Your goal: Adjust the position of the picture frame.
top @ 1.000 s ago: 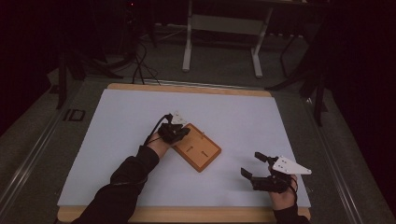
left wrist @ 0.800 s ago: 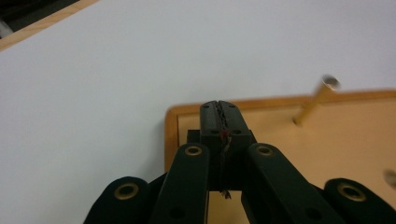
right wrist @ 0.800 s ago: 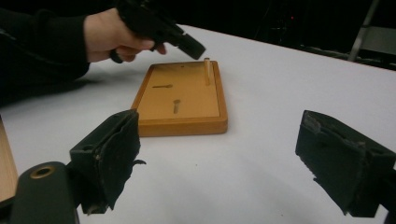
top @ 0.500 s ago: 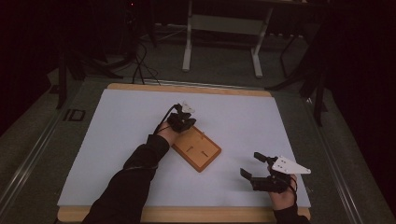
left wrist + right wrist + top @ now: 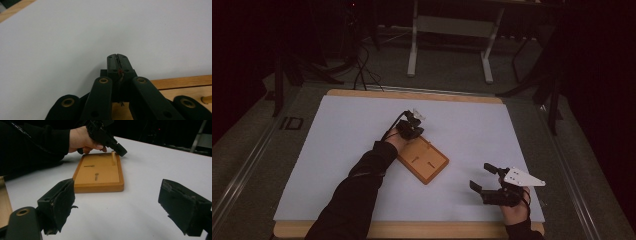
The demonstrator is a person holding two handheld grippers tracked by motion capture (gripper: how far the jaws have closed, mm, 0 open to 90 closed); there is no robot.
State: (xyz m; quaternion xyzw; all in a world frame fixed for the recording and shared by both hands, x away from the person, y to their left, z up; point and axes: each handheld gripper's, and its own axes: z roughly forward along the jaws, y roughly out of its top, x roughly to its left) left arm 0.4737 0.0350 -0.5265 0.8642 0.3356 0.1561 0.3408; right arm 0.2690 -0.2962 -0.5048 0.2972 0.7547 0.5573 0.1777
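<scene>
High view: the wooden board [image 5: 423,160] lies near the middle of the white mat [image 5: 342,150], turned askew. The left gripper [image 5: 416,121] sits at the board's 11 o'clock corner, jaws pressed together; whether it touches the wood cannot be told. The right gripper [image 5: 484,177] rests at the board's 4 o'clock, well apart, jaws spread and empty, probably waiting its turn. Off the mat at 9 o'clock the floor reads "ID" [image 5: 291,123].

Left gripper view: the shut tips [image 5: 117,63] hang over bare mat, just past the board's rim [image 5: 180,82]; nothing is pinched.

Right gripper view: a peg [image 5: 113,158] stands upright by the far edge, with the left gripper's tip just beside it, likely there to nudge or steady it. Two slots [image 5: 93,171] lie empty.
</scene>
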